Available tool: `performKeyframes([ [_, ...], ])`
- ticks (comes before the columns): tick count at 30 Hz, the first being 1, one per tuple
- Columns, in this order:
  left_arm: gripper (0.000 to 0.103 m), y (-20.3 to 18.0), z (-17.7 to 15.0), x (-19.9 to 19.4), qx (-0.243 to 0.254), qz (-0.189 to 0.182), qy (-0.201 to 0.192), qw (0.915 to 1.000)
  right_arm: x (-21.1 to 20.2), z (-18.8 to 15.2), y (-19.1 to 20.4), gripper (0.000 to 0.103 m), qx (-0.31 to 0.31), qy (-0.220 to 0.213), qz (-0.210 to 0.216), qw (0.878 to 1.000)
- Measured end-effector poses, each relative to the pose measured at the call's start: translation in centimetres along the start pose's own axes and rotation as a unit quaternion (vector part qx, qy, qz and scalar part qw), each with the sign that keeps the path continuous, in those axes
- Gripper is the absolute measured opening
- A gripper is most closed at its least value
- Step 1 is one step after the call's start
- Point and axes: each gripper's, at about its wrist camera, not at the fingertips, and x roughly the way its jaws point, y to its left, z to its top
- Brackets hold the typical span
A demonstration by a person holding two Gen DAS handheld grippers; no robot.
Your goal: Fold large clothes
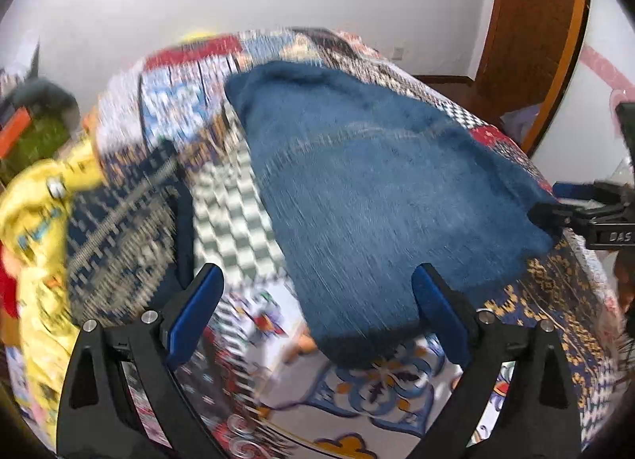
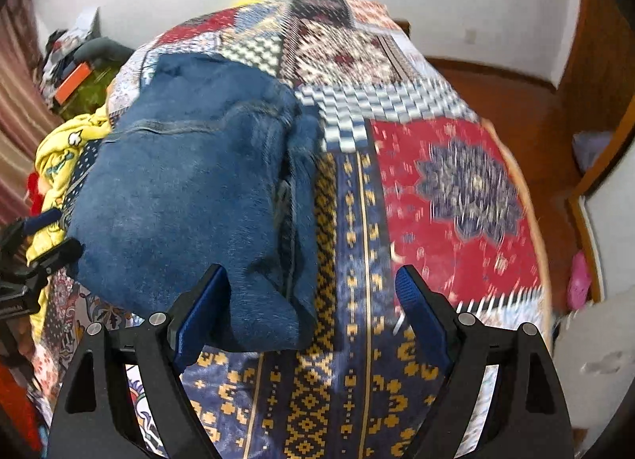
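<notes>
Jeans (image 2: 190,197) lie folded on quilt (image 2: 456,197), fingers (image 2: 420,308) spread

The right gripper (image 2: 313,300) hung over the bed with its jaws spread wide and nothing between them. Its left finger (image 2: 202,308) sat against the near edge of the blue garment (image 2: 190,189), which lay folded at ten o'clock on the quilt (image 2: 456,189). The right finger (image 2: 420,312) was over the navy-and-gold band of the quilt. At nine o'clock the left gripper (image 2: 35,252) poked in by the garment's edge; its jaws were hard to read. Yellow clothing (image 2: 59,157) bunched behind it. Motion blur softened the quilt's far side.
</notes>
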Motion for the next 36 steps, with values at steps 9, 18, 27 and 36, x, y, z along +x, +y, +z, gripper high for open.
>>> performKeyframes([
  [9,0.097,1.3,4.9,1.4,0.014,0.032,-0.031,0.9989,0.1,4.9,2.8,0.084,-0.049,-0.04,0.024,0.998],
  [18,0.099,3.0,6.3,6.3,-0.019,0.029,-0.002,0.9994,5.1,6.4,1.7,0.084,-0.055,0.003,0.01,0.998],
  [27,0.102,4.2,6.5,4.7,-0.034,0.067,-0.024,0.9969,3.7,7.0,-3.1,0.084,0.036,0.0,0.032,0.999],
  [36,0.102,4.7,5.1,2.0,-0.063,0.017,-0.022,0.9976,1.0,5.1,-2.0,0.084,0.029,-0.012,0.107,0.994],
])
